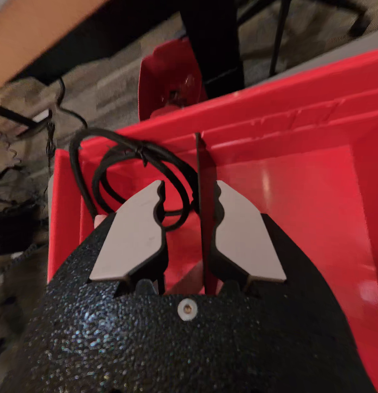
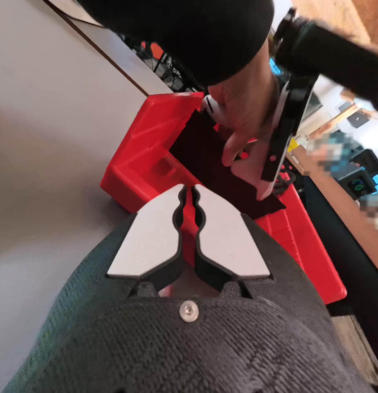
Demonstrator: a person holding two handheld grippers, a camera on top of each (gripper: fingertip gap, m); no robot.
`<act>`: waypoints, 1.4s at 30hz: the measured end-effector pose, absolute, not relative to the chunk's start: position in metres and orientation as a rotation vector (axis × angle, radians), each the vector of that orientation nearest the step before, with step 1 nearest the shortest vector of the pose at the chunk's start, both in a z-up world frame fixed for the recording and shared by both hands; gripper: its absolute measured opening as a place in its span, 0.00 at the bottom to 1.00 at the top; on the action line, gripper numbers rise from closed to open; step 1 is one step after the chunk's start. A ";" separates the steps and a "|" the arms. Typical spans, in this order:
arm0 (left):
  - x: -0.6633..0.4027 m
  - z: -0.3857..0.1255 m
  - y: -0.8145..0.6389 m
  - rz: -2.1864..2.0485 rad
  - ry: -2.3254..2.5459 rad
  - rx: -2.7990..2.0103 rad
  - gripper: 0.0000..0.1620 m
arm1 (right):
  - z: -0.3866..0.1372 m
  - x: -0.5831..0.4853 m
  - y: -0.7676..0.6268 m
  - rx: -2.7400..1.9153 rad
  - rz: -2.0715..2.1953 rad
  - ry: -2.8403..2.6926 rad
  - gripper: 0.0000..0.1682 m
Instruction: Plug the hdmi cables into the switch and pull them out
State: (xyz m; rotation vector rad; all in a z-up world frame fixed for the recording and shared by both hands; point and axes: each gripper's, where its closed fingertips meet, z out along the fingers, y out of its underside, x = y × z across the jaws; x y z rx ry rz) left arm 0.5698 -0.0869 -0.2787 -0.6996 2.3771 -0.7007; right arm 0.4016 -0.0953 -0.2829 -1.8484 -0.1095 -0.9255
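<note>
Left hand-held gripper [image 1: 189,187] hangs released over the red bin [image 1: 290,119] above the coiled hdmi cable [image 1: 141,170], right hand-held gripper [image 2: 189,190] nearly clenched, empty; switch unseen, so I'd grasp near the plug, squarely.

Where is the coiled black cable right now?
In the left wrist view, the coiled cable lies in the left compartment of the red bin, left of the thin black divider and just beyond the open left gripper.
</note>
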 end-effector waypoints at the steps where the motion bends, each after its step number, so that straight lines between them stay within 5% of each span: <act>1: 0.572 -0.283 -0.081 -0.631 2.364 -0.708 0.29 | -0.281 0.401 -0.093 -1.829 -0.913 -0.130 0.07; 6: 0.580 -0.264 -0.086 -0.847 2.178 -0.690 0.35 | -0.277 0.400 -0.088 -1.791 -0.815 -0.158 0.19; 8: 0.587 -0.243 -0.082 -0.969 2.037 -0.750 0.52 | -0.277 0.402 -0.086 -1.796 -0.739 -0.167 0.24; 11: 0.587 -0.214 -0.071 -1.172 1.854 -0.784 0.50 | -0.277 0.410 -0.081 -1.814 -0.625 -0.137 0.36; 19: 0.573 -0.229 -0.087 -0.912 1.987 -0.575 0.52 | -0.272 0.408 -0.075 -1.766 -0.668 -0.170 0.45; 28: 0.573 -0.229 -0.068 -0.960 1.918 -0.660 0.58 | -0.266 0.389 -0.064 -1.696 -0.762 -0.388 0.36; 30: 0.573 -0.229 -0.070 -0.857 1.903 -0.592 0.50 | -0.270 0.389 -0.063 -1.693 -0.685 -0.332 0.35; 32: 0.570 -0.229 -0.075 -0.966 1.942 -0.627 0.60 | -0.269 0.392 -0.064 -1.691 -0.682 -0.315 0.39; 34: 0.568 -0.234 -0.072 -0.992 1.982 -0.649 0.58 | -0.266 0.394 -0.064 -1.673 -0.706 -0.295 0.43; 37: 0.560 -0.251 -0.070 -0.843 2.105 -0.571 0.57 | -0.266 0.391 -0.063 -1.663 -0.694 -0.306 0.44; 42: 0.528 -0.300 -0.049 -0.259 2.533 -0.429 0.70 | -0.265 0.392 -0.063 -1.659 -0.693 -0.289 0.46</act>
